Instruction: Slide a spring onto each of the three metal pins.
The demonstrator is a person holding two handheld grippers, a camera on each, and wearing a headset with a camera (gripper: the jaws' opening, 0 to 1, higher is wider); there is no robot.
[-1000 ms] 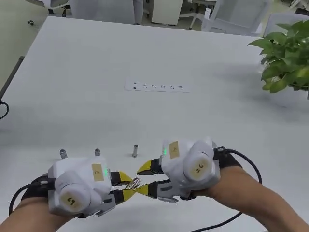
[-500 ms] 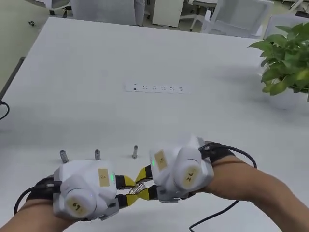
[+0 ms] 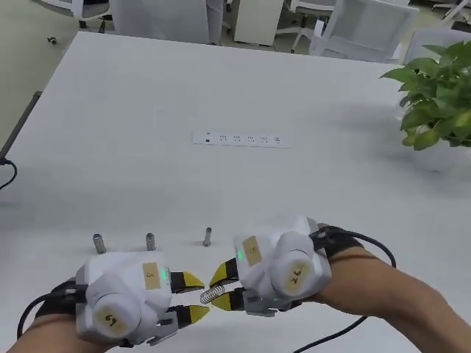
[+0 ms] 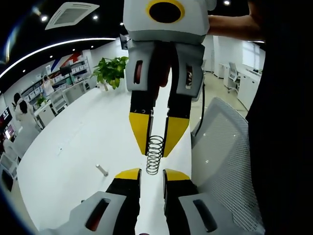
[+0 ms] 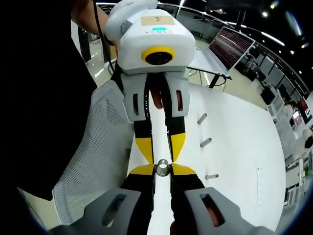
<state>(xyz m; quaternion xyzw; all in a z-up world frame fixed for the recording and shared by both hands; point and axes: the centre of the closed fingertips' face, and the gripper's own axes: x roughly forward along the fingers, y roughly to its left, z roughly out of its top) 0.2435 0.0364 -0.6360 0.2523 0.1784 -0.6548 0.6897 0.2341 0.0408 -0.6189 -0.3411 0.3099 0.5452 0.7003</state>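
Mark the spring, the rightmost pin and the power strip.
spring (image 4: 154, 154), left gripper view, on its middle coils.
rightmost pin (image 3: 207, 236), head view, on its shaft.
power strip (image 3: 237, 139), head view, on the middle of its top.

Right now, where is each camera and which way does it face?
Head view: on the headset, looking down the table; forearms, left gripper and right gripper show.
Left gripper view: along its open jaws toward the right gripper; dark clothing at right.
Right gripper view: along its jaws toward the left gripper, pins beside it; dark clothing at left.
Shared: all three show the spring, clamped by the right gripper.
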